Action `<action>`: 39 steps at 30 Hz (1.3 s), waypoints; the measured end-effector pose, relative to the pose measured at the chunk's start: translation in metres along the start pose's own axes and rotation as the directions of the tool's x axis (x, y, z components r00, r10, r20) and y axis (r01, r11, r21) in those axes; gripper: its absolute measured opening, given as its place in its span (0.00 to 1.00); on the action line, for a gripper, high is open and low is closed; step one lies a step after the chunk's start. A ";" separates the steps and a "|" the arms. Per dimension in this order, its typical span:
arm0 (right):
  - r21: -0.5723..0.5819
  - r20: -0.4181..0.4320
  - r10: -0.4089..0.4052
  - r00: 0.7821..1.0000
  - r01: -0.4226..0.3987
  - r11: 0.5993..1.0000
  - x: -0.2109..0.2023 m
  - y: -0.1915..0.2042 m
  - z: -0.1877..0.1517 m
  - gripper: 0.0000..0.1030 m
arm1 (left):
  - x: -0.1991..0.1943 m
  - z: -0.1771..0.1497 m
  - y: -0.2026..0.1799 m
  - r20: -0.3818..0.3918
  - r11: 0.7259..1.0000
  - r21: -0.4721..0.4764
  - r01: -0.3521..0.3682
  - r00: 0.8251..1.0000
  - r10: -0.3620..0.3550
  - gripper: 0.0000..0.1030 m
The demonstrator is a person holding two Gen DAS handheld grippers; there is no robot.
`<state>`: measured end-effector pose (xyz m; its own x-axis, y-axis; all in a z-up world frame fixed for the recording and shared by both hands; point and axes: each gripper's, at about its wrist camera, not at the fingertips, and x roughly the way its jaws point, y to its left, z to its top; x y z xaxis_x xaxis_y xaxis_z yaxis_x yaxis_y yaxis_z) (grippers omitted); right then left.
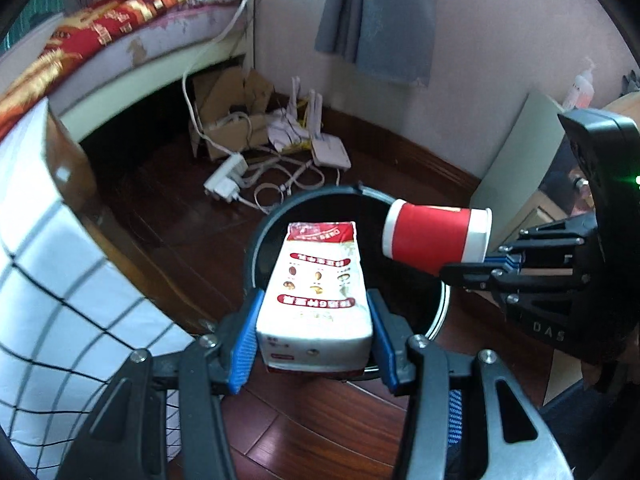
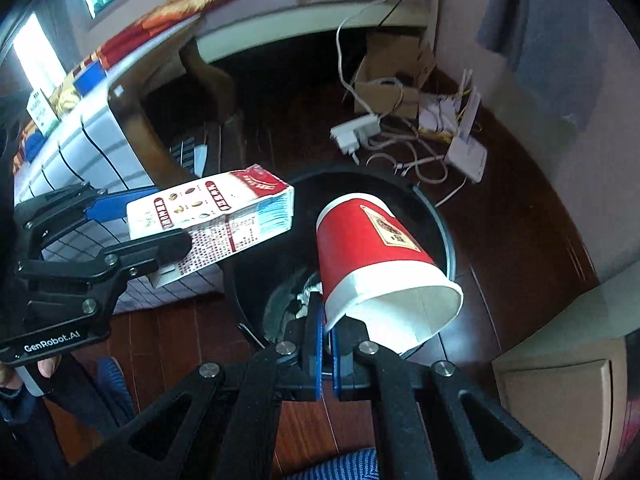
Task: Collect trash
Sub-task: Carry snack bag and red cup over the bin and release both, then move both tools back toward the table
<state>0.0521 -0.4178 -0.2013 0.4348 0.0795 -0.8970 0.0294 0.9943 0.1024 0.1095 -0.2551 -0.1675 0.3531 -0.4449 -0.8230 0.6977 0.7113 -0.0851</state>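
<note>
My left gripper is shut on a white and red milk carton, its blue pads pressing both sides. The carton hangs over the open black trash bin. To the right, my right gripper pinches the rim of a red paper cup lying sideways above the bin. In the right wrist view, the right gripper is shut on the wall of the cup at its white rim, mouth toward the camera. The carton sits in the left gripper at the left, over the bin.
A bed with a red patterned cover and a checked sheet stands at the left. Behind the bin lie a power strip, tangled cables, cardboard and a white router on the dark wood floor. A cabinet is right.
</note>
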 end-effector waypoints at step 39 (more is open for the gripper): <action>0.111 0.026 -0.142 0.990 0.138 0.984 -0.011 -0.012 0.011 1.00 | -0.021 -0.011 0.035 0.007 0.976 -0.145 -0.163 0.986 0.166 0.98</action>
<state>0.0567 -0.4310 -0.1878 0.4493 -0.0642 -0.8911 0.1892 0.9816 0.0247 0.1192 -0.2150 -0.1598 0.4678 -0.3245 -0.8221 0.5332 0.8454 -0.0303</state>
